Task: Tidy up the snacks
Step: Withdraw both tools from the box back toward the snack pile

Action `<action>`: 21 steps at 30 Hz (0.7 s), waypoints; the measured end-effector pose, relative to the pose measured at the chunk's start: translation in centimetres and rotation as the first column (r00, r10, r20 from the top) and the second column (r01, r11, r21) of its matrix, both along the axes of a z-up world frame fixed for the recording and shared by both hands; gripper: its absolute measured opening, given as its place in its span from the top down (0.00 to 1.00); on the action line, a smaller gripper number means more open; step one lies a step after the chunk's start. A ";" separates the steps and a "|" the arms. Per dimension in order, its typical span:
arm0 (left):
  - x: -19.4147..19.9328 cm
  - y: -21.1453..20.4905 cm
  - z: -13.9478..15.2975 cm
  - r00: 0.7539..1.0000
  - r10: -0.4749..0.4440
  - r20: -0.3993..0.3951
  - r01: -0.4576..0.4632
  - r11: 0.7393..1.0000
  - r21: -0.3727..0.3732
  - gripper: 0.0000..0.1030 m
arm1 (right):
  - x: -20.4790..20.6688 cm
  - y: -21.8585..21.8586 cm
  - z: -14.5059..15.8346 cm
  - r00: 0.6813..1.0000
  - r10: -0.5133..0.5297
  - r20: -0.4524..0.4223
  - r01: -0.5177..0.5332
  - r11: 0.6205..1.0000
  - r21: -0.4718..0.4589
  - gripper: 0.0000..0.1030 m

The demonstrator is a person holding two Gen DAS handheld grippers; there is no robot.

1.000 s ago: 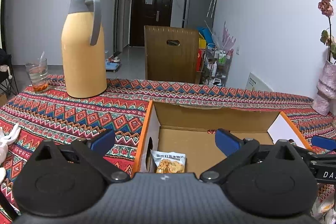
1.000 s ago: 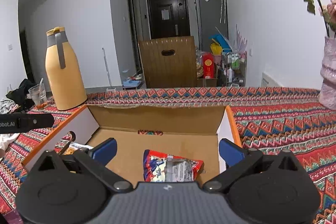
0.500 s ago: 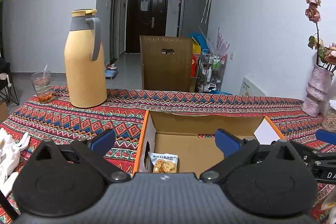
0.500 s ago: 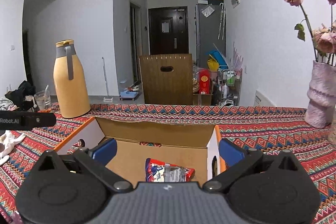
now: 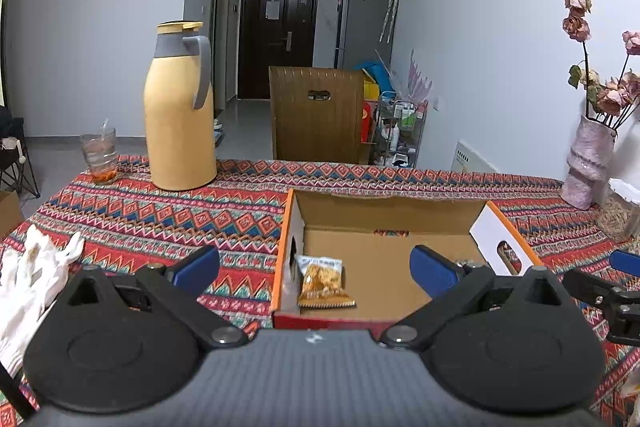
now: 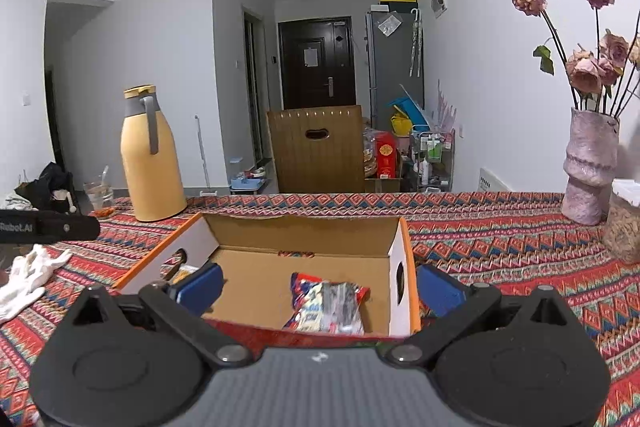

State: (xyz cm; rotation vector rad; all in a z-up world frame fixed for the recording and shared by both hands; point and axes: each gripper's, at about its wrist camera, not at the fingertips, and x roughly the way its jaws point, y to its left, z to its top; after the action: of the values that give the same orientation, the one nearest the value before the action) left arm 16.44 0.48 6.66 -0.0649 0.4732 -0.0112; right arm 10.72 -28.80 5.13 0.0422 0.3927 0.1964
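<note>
An open cardboard box [image 5: 384,205] [image 6: 300,231] with orange edges sits on the patterned tablecloth. At its left end lies a clear packet of orange snack [image 5: 323,281]. A red, white and blue packet [image 6: 326,307] lies at the right end. My left gripper [image 5: 316,267] hangs open in front of the box's near left corner, with nothing between its blue pads. My right gripper [image 6: 320,285] is open too, straddling the box's near right part, empty. The right gripper's tip [image 5: 624,261] shows at the far right of the left wrist view.
A tall yellow thermos [image 5: 178,111] [image 6: 150,157] and a glass [image 5: 99,155] stand at the back left. White gloves [image 5: 28,279] [image 6: 28,275] lie at the left. A pink vase of dried roses [image 6: 588,163] and a jar [image 6: 624,221] stand at the back right.
Both grippers have drawn back and risen from the box, so more of it and the table shows. Both stayed open. The two packets lie where they were.
</note>
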 end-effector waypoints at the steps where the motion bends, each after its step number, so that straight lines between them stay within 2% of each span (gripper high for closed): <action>1: -0.3 0.2 0.0 1.000 0.000 -0.002 0.000 1.000 -0.002 0.00 | -0.5 -0.1 0.0 1.000 0.005 0.000 -0.005 1.000 0.010 0.00; 13: -4.7 2.5 -2.8 0.999 0.005 -0.046 -0.005 1.000 -0.007 0.00 | -4.7 -0.5 -1.8 0.999 0.003 -0.036 -0.002 1.000 0.015 0.00; 21: -7.0 3.2 -5.7 0.996 0.022 -0.086 -0.022 1.000 -0.003 0.00 | -6.1 -0.5 -3.9 0.996 -0.010 -0.085 0.013 1.000 0.028 0.00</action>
State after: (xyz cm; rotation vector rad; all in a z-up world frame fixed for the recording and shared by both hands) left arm 9.45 3.70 0.94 -0.0742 0.5584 0.0123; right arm 4.57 -29.34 1.19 0.0814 0.4745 0.1892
